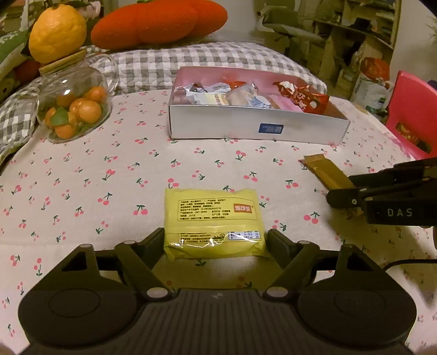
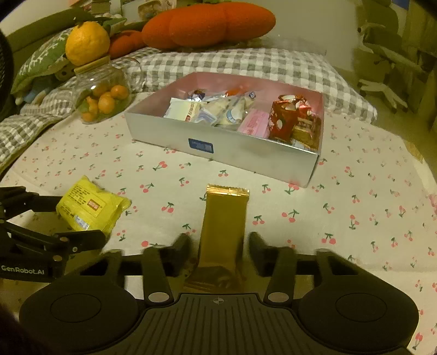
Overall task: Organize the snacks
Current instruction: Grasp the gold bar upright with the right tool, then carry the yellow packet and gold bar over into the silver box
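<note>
A yellow snack packet lies flat on the cherry-print cloth. It sits between the fingers of my left gripper, whose pads stand at its two side edges without squeezing it, so that gripper is open. To the right, my right gripper is shut on a gold-wrapped snack bar, which points away toward the box. From the left wrist view, the gold bar runs under the right gripper. The silver box, pink inside, holds several wrapped snacks.
A glass jar of small oranges with a big citrus fruit on its lid stands at the back left. Behind the box lie a checked quilt and an orange plush cushion. A red stool stands off the table's right edge.
</note>
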